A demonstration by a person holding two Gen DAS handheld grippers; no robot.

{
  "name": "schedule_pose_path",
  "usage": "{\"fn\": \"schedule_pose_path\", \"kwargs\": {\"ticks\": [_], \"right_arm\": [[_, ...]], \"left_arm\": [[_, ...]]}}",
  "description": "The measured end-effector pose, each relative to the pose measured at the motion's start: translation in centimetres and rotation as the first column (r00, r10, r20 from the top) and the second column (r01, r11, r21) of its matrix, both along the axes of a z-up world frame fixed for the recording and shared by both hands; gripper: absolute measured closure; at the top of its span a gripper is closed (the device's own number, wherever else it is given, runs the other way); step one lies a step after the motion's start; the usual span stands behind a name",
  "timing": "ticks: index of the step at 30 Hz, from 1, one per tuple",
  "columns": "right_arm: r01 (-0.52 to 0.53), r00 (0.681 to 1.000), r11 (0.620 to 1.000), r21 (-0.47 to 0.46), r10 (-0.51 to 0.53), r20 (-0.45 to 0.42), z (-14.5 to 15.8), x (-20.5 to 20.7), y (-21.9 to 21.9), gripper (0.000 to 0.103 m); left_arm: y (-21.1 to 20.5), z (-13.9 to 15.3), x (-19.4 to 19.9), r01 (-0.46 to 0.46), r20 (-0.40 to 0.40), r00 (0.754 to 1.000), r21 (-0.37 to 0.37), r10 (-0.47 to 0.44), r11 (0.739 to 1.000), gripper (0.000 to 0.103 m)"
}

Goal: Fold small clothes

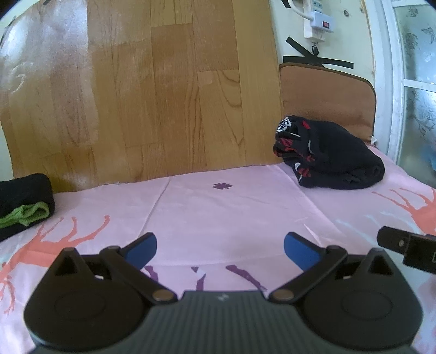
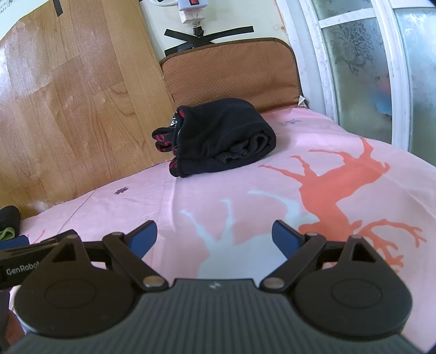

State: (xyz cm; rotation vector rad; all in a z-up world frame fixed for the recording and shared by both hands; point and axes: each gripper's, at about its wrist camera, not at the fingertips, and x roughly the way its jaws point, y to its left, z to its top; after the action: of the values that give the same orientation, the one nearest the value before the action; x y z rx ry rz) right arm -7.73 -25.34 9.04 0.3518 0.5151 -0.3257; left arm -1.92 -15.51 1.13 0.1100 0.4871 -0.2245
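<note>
A bundled black garment with red and white print (image 1: 329, 155) (image 2: 218, 137) lies at the far right of the pink sheet (image 1: 223, 212) (image 2: 313, 163), by the brown cushion. A folded black cloth with a green piece on it (image 1: 23, 203) (image 2: 8, 222) rests at the far left. My left gripper (image 1: 219, 249) hovers open over bare sheet, well short of both. My right gripper (image 2: 215, 237) is open too, above the printed sheet, with nothing between its blue pads. Part of the right gripper's body (image 1: 408, 246) shows at the left wrist view's right edge.
A wood-pattern board (image 1: 141, 89) stands upright along the back. A brown cushion (image 2: 231, 73) leans against the wall behind the bundle. A power strip (image 1: 317, 23) and black tape hang on the wall. A frosted window frame (image 2: 354, 68) borders the right side.
</note>
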Motion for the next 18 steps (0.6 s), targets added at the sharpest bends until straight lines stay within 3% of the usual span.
{"fn": "schedule_pose_path", "kwargs": {"ticks": [18], "right_arm": [[-0.012, 1.000, 1.000, 0.001, 0.012, -0.007, -0.06, 0.13, 0.05, 0.010]], "left_arm": [[0.26, -0.17, 0.44, -0.029, -0.015, 0.999, 0.001, 0.029, 1.000, 0.000]]}}
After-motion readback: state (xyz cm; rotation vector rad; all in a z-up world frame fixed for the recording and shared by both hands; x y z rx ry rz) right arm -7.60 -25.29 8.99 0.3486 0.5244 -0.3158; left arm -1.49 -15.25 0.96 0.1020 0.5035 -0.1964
